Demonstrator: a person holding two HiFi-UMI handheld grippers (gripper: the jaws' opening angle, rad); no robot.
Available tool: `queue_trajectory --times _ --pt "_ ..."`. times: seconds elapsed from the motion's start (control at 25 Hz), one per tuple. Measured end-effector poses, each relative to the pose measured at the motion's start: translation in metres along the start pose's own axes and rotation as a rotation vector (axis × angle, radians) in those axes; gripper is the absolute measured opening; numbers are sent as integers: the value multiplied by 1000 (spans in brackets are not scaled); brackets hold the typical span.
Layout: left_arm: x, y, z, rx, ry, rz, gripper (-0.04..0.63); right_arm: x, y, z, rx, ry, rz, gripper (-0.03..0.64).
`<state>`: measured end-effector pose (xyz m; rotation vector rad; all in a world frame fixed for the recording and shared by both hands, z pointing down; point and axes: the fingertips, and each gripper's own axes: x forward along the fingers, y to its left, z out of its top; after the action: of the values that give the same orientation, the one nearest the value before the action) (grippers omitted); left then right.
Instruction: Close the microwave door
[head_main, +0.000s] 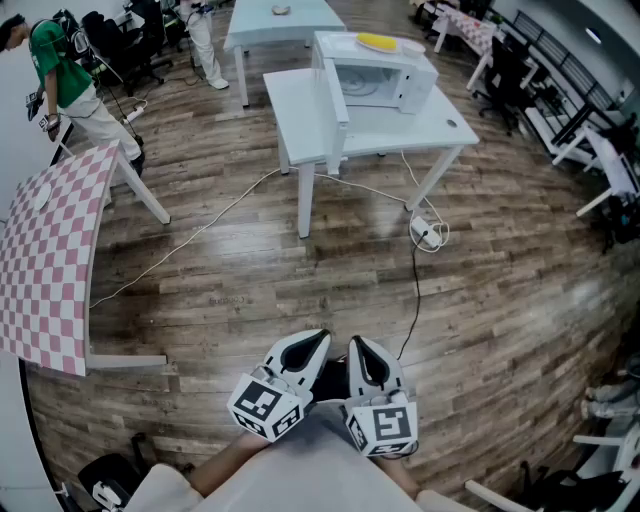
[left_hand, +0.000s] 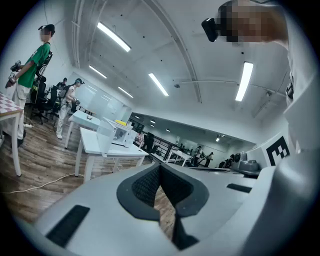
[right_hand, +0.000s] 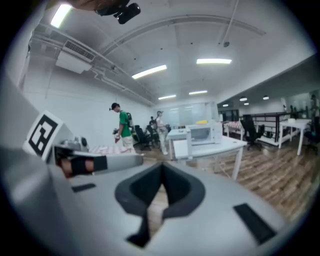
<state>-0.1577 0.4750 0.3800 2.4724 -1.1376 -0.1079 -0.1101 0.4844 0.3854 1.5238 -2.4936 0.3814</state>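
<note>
The white microwave (head_main: 385, 75) stands on a white table (head_main: 400, 128) far ahead, with its door (head_main: 333, 95) swung open to the left and a yellow object (head_main: 377, 42) on top. Both grippers sit close to my body, far short of the table. The left gripper (head_main: 316, 344) and right gripper (head_main: 360, 348) are side by side, each shut with nothing held. In the left gripper view the microwave (left_hand: 126, 136) and its open door (left_hand: 105, 136) are small and distant beyond the left gripper (left_hand: 160, 167). The right gripper view shows the microwave (right_hand: 205, 134) beyond the right gripper (right_hand: 161, 172).
A pink-checked table (head_main: 50, 260) stands at the left. A cable and power strip (head_main: 425, 232) lie on the wooden floor in front of the microwave table. A person in green (head_main: 60, 70) stands at the far left, another white table (head_main: 280, 20) is behind, and office chairs (head_main: 505, 70) are at the right.
</note>
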Motion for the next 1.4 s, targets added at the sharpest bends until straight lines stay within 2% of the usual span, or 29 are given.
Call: queue_trajectory --times 0.2,0.52,0.8,1.16,1.4 --pt "-1 -6 -5 -20 9 -19 18 -5 3 -1 -17 -1 3 23" --pt "-1 -8 -10 -41 16 -2 18 -7 5 -5 -21 20 33 23" --pt "8 -7 -20 -71 43 3 18 -1 9 -4 30 20 138 23" --pt "40 3 -19 -64 79 25 18 21 -18 2 40 31 175 23" --pt "69 10 -14 -56 93 22 18 38 -55 9 47 32 142 23"
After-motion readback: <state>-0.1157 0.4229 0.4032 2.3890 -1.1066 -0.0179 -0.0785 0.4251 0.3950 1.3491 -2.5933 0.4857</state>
